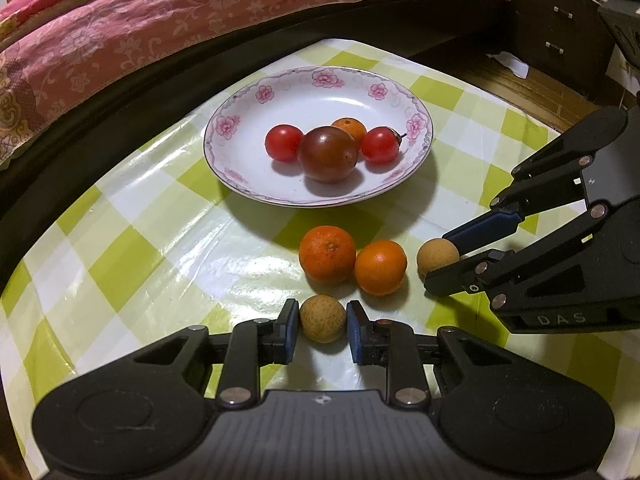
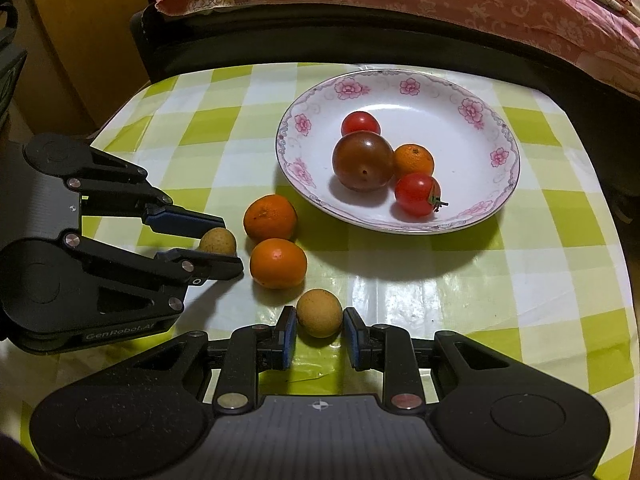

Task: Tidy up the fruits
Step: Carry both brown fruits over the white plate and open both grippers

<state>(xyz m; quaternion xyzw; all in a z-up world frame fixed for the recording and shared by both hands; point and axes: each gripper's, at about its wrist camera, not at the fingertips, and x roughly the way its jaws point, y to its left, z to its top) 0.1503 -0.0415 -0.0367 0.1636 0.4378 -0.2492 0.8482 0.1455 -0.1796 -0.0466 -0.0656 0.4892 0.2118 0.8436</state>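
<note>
While plate (image 1: 224,160) waits, you've left gripper (image 1: 323,320) and right gripper (image 2: 319,314) each clamped on longan (image 1: 322,319), ready for lifting.

The left gripper (image 1: 323,322) is closed on a tan round fruit (image 1: 322,319) near the front edge of the table (image 1: 132,248). The right gripper (image 1: 438,266) grips a second tan fruit (image 1: 436,257) near the right edge. Two oranges (image 1: 327,254) lie between them. The flowered plate (image 1: 248,168) holds three tomatoes (image 1: 327,154) and a small orange (image 1: 349,128).
</note>
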